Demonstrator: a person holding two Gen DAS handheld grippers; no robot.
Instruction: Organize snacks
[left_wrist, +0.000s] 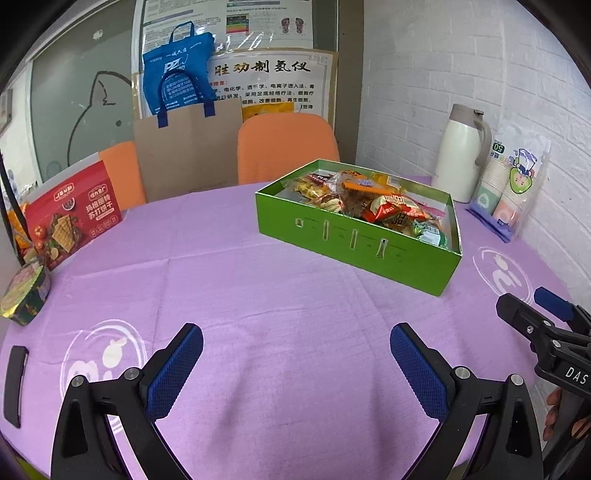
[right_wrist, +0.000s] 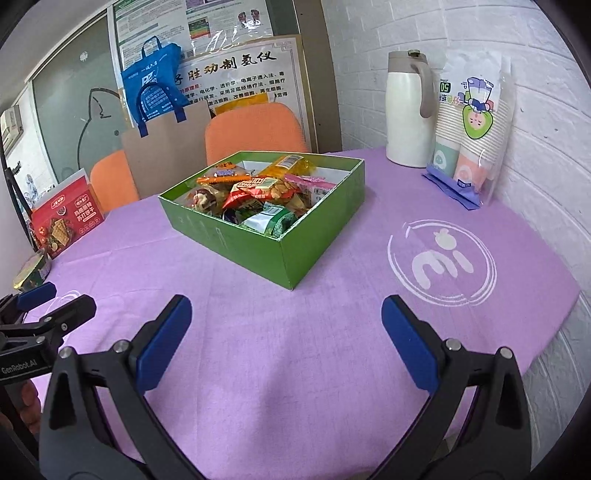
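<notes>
A green cardboard box (left_wrist: 354, 247) stands on the purple tablecloth, filled with several snack packets (left_wrist: 373, 203). It also shows in the right wrist view (right_wrist: 229, 240), with its snack packets (right_wrist: 258, 192) heaped inside. My left gripper (left_wrist: 295, 350) is open and empty, low over the cloth in front of the box. My right gripper (right_wrist: 286, 325) is open and empty, also in front of the box. The right gripper shows at the right edge of the left wrist view (left_wrist: 535, 314). The left gripper shows at the left edge of the right wrist view (right_wrist: 48, 302).
A red cracker box (left_wrist: 70, 218) and a small round tin (left_wrist: 26, 295) sit at the table's left. A white thermos jug (left_wrist: 461, 155) and a pack of paper cups (left_wrist: 513, 184) stand by the brick wall. Orange chairs (left_wrist: 288, 144) and a brown paper bag (left_wrist: 184, 151) are behind. A black object (left_wrist: 14, 384) lies at left.
</notes>
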